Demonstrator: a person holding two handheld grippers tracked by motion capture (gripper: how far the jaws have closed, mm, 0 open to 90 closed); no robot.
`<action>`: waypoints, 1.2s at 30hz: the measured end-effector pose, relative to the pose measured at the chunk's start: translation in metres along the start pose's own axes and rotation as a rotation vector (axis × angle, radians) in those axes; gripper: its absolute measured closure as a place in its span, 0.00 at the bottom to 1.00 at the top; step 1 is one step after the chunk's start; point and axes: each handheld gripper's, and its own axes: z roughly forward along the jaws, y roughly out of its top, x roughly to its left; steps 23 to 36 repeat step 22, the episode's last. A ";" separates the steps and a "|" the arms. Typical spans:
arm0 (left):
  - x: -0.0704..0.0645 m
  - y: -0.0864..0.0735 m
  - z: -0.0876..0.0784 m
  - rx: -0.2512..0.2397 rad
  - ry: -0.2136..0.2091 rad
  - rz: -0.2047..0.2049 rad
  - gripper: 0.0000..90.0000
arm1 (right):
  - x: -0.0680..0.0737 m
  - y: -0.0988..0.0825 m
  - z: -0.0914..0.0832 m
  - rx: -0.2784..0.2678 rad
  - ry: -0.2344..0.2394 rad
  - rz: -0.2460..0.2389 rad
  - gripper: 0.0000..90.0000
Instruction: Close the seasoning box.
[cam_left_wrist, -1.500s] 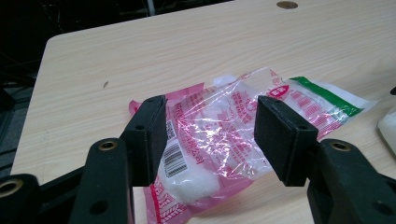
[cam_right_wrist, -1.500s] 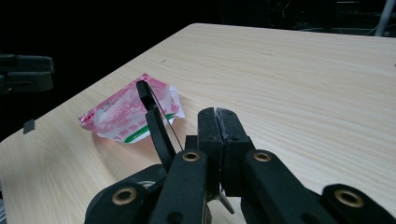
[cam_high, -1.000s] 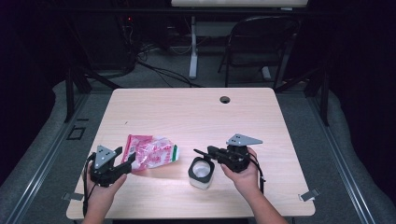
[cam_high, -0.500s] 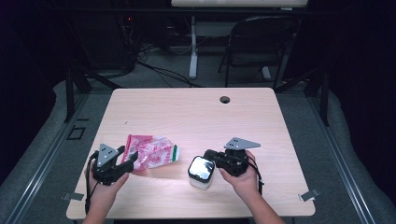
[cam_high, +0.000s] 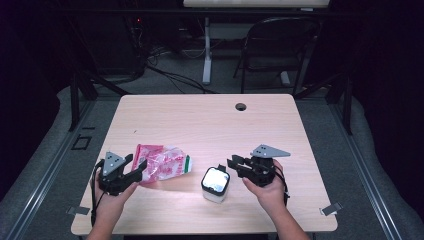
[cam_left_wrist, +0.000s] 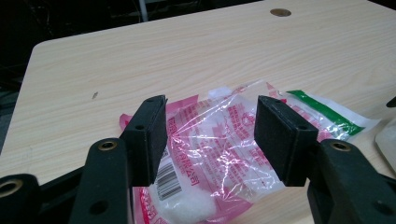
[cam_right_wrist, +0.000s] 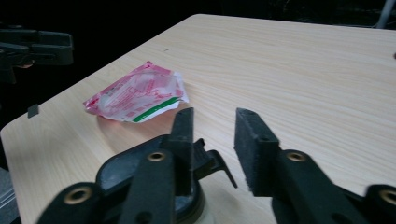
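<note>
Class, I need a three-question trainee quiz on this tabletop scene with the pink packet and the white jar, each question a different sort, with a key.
1. True or false: the left gripper is clamped on the pink plastic packet.
2. Which stands nearer the right gripper: A) the packet, B) the white jar?
3. Fill in: the table has a round ____ near its far edge.

Key: 1 false, its jaws stand open over the packet. 2 B. 3 hole.

A pink bag (cam_high: 162, 168) lies on the table (cam_high: 210, 125). Left of the bag, the left gripper (cam_high: 131, 167) has its 2 jaws apart, tips at the bag's edge. Right of the bag stands a white jar (cam_high: 215, 184). Right of the jar, the right gripper (cam_high: 234, 164) has just been opening, nothing between its jaws.
</note>
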 end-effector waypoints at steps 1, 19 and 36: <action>0.001 0.001 0.001 0.002 -0.001 0.000 0.49 | -0.002 0.000 -0.001 -0.003 -0.008 0.008 0.69; 0.014 0.002 0.034 0.041 -0.013 -0.019 0.47 | -0.049 -0.034 -0.019 0.073 -0.286 0.096 0.48; 0.014 0.003 0.040 0.047 -0.018 -0.016 0.47 | -0.051 -0.038 -0.023 0.076 -0.295 0.110 0.48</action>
